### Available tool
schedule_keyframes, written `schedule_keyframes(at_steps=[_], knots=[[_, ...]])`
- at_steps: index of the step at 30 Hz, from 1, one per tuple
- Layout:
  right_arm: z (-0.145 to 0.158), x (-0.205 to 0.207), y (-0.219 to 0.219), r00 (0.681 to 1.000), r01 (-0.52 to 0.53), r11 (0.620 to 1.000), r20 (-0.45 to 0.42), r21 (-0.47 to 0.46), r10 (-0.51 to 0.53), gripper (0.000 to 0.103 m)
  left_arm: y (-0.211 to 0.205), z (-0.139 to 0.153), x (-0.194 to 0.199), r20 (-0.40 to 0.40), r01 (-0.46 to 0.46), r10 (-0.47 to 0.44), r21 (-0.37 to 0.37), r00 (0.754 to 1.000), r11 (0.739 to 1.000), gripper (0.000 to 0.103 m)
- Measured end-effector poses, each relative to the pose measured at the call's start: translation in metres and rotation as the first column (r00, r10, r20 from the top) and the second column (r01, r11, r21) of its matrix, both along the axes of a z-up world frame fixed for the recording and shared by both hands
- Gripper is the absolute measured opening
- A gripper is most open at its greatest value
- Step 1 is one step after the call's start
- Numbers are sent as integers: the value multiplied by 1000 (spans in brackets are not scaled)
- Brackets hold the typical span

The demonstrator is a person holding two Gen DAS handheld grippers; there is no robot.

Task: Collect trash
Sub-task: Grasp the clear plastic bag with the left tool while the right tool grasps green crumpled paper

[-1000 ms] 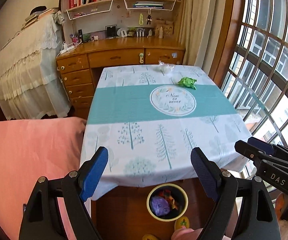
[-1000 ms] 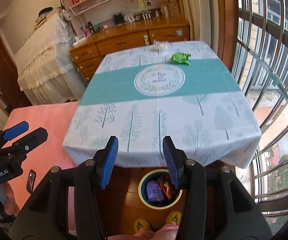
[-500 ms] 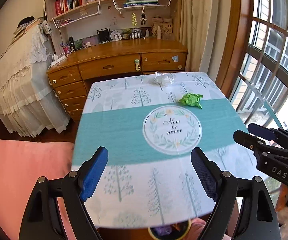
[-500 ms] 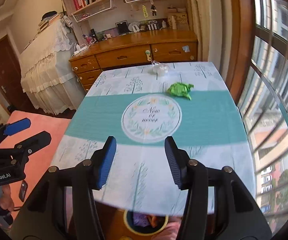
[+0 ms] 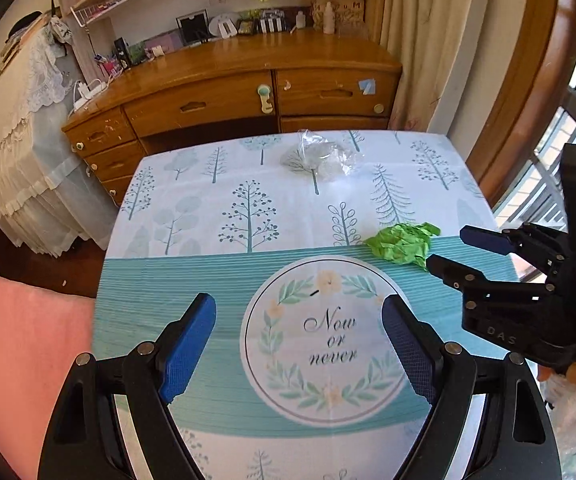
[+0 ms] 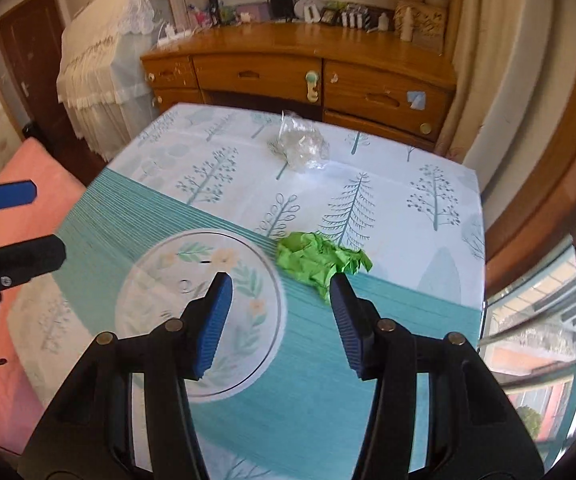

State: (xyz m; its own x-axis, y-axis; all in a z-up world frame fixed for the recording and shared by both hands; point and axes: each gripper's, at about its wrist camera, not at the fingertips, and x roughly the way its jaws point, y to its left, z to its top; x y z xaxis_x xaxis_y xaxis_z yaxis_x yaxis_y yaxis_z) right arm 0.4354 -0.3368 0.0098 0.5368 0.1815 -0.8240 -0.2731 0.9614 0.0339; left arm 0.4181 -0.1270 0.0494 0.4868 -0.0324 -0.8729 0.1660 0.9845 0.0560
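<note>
A crumpled green paper (image 5: 402,242) lies on the tablecloth at the edge of the teal band; it also shows in the right wrist view (image 6: 320,260). A crumpled clear plastic wrapper (image 5: 322,156) lies nearer the far edge, also in the right wrist view (image 6: 302,144). My right gripper (image 6: 280,316) is open and empty, hovering just short of the green paper; it also shows in the left wrist view (image 5: 446,252). My left gripper (image 5: 298,344) is open and empty above the round "Now or never" print.
The table (image 5: 192,280) carries a white tree-print cloth with a teal band. A wooden desk with drawers (image 5: 232,96) stands right behind it. A pink bed (image 5: 16,360) is at the left, a curtain and barred window (image 6: 548,280) at the right.
Both grippers have moved forward over the table toward the trash. The floor bin that showed below the table edge has gone out of view. Both grippers stay open.
</note>
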Motion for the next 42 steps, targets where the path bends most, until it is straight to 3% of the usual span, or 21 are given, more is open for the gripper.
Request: schedule_keyframes(at_steps=[6,12,16,23,24,25,28,32,37,42], knots=[[-52,50,4,993,-103,993,-62,-59,100,48,0,-44,39,-71,-23,23,10,997,1000,87],[-83,60,19,976,-209,968,-86,-140,199,51,6,-67,59,-116,-53,52,-7,992,999,87],[-90,61,24,969,-246,949,-64,-194,238,51,4,-66,68,-119,-59,56,-20,991,998,87],[-101,74,18,966,-252,941,-122,-226,230,48,-10,-56,93,-105,-34,31,-28,994,999,87],[-102,77,12,969,-238,947,-112,-215,219,42,-13,-55,97,-102,-31,28,-30,994,999,87],[-99,79,6,973,-224,956,-103,-188,207,27,-15,-54,103,-100,-30,26,-32,995,999,87],[-89,95,-21,985,-135,990,-112,-35,130,26,-22,-52,119,-97,-27,23,-40,995,999,87],[-79,119,-47,995,-11,999,-98,37,14,26,-33,-52,146,-104,-32,25,-57,994,998,87],[-73,155,-74,986,152,982,-89,108,-143,26,-48,-60,187,-118,-45,36,-74,992,996,87],[-70,182,-86,969,245,956,-74,159,-236,26,-62,-75,228,-143,-75,61,-95,988,993,87]])
